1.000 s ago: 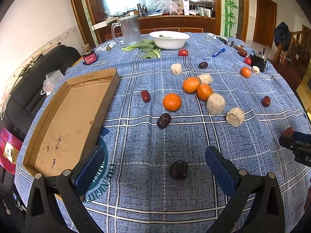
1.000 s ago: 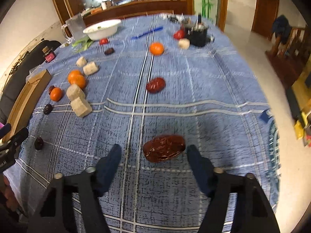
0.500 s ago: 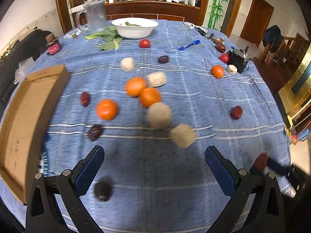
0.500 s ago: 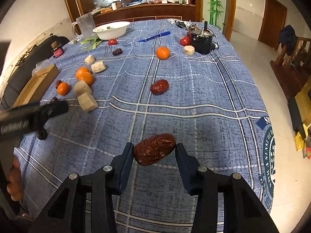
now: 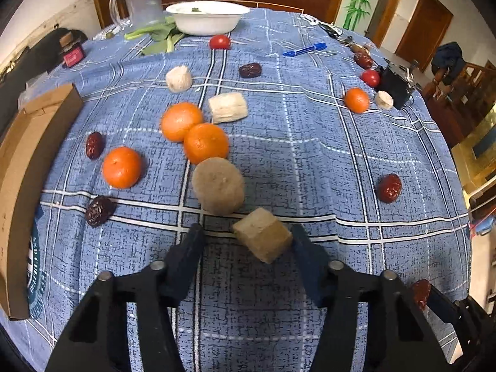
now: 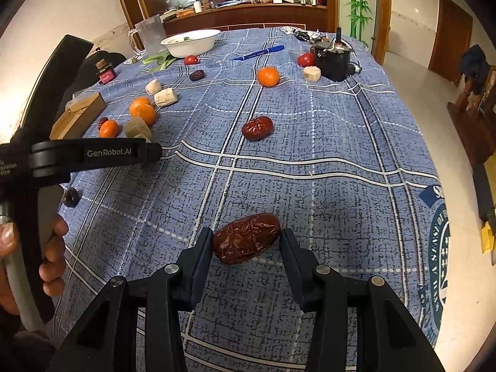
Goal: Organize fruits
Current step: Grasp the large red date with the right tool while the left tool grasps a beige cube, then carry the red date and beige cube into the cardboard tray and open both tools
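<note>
Left wrist view shows the left gripper (image 5: 246,241) with its fingers open around a tan cube (image 5: 263,235). The cube touches the right finger but a gap stays by the left finger, so a squeeze may push it sideways or tip it on its corner. A round tan piece (image 5: 218,186) sits just past the fingertips and may get bumped.

Right wrist view shows the right gripper (image 6: 246,241) with its fingers pinched on a red date (image 6: 246,237) above the counter (image 6: 341,142). It is held by its ends, so it may slip. Only the left view shows the cardboard tray (image 5: 28,161) side.
</note>
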Demonstrator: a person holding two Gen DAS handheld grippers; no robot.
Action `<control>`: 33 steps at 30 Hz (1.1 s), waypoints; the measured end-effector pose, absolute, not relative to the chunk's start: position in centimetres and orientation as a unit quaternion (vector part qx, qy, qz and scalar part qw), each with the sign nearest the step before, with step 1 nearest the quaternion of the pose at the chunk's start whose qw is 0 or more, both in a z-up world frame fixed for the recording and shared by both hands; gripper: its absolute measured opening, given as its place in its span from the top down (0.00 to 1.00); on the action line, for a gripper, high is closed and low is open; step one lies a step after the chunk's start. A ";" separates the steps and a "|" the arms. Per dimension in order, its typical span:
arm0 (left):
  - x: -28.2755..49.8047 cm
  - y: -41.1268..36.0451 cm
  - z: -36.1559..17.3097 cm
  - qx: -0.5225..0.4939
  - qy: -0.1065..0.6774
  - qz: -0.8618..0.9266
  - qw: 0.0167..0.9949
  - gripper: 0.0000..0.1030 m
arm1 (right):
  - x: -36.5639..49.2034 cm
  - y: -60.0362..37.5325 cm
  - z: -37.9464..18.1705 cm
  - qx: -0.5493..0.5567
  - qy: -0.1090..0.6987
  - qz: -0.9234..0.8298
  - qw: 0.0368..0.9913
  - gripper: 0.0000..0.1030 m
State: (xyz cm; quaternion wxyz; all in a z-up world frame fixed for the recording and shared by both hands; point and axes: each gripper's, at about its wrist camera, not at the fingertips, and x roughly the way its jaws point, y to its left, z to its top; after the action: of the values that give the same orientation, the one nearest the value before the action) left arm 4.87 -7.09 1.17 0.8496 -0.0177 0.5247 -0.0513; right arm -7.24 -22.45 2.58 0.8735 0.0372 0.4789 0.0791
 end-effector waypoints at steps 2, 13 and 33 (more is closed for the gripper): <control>4.8 -7.0 1.3 -0.032 0.527 -0.070 0.847 0.68 | -7.2 -22.5 2.6 0.040 0.478 0.082 0.874 0.54; 2.6 -4.7 2.2 -0.053 0.527 -0.114 0.840 0.68 | -7.1 -22.1 2.6 0.046 0.472 0.091 0.876 0.54; 0.7 4.9 6.5 -0.042 0.465 -0.142 0.873 0.68 | -6.2 -14.6 5.8 0.031 0.458 0.059 0.886 0.54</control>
State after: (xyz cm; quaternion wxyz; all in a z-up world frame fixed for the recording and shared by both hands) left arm 0.66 4.93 6.50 0.8727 -0.0421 0.4653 -0.1418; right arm -6.19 -14.62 5.78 0.8863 0.0306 0.4583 0.0593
